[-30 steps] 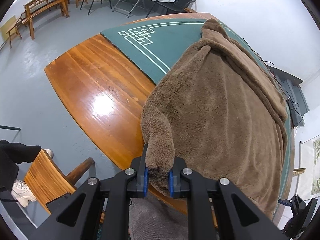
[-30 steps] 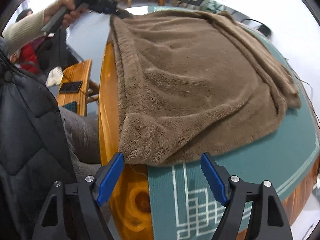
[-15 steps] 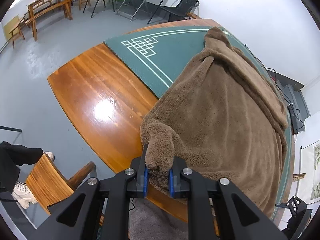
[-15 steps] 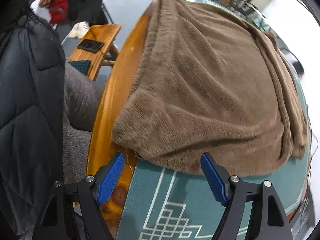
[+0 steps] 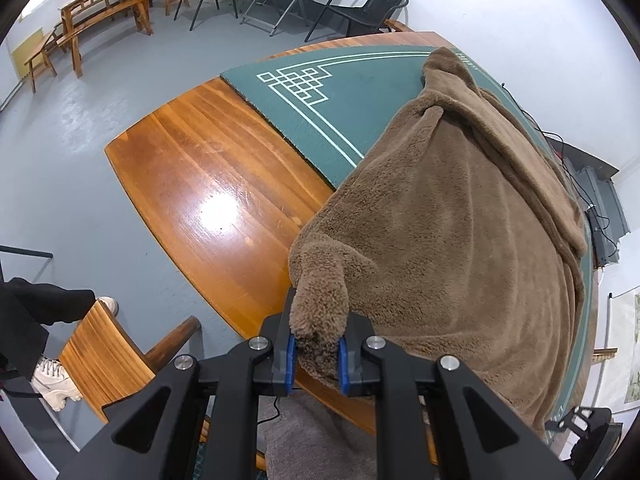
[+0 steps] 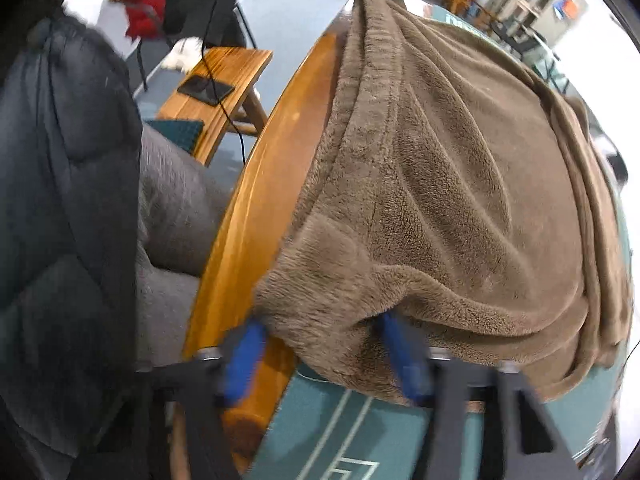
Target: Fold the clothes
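A brown fleece garment (image 5: 448, 240) lies spread on the green mat (image 5: 320, 120) and hangs over the near edge of the wooden table (image 5: 208, 184). My left gripper (image 5: 316, 356) is shut on one near corner of it, which stands bunched between the blue pads. In the right wrist view my right gripper (image 6: 324, 360) straddles the other near corner of the garment (image 6: 440, 200). Its jaws are closing, with fleece filling most of the gap and bare wood still showing beside the left pad (image 6: 244, 352). That view is blurred by motion.
A wooden bench (image 6: 216, 88) with a phone and cable stands beside the table. A person's grey trouser leg (image 6: 172, 208) and dark padded jacket (image 6: 60, 200) are close on the left. Chairs (image 5: 360, 8) and benches stand on the grey floor behind.
My right gripper has dropped onto the garment's near right corner and its jaws have narrowed around it. The left gripper keeps the same hold on its corner.
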Tool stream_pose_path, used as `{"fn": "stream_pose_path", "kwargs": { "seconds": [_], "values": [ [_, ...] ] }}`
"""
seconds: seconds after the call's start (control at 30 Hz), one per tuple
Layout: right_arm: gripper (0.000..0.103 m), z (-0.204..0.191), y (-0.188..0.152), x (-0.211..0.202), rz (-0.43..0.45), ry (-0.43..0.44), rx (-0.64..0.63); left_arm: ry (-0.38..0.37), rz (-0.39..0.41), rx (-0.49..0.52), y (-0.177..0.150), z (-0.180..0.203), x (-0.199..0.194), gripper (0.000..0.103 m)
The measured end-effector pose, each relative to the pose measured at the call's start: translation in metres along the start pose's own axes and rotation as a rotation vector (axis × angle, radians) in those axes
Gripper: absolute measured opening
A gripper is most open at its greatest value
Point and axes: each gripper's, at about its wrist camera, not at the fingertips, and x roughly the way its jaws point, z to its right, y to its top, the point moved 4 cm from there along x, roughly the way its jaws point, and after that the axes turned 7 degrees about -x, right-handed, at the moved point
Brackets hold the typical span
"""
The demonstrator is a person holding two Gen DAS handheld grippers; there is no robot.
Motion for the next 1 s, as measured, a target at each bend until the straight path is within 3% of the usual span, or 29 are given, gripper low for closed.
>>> {"fn": "stream_pose_path", "kwargs": {
  "seconds": [0.13, 0.4, 0.67, 1.0],
  "values": [
    [0.028, 0.015, 0.004, -0.013, 0.057, 0.003, 0.093, 0.004, 0.002, 0.005, 0.002, 0.003, 0.0, 0.018],
    [0.026, 0.075, 0.012, -0.06, 0.22, -0.1, 0.292, 0.009, 0.016, 0.022, 0.013, 0.013, -0.005, 0.018],
    [0.023, 0.118, -0.003, -0.058, 0.253, -0.16, 0.493, 0.006, 0.015, 0.014, 0.028, 0.022, -0.001, 0.018],
    [0.023, 0.147, -0.021, -0.035, 0.272, -0.1, 0.662, 0.008, -0.002, -0.017, 0.04, 0.029, 0.009, 0.021]
  ]
}}
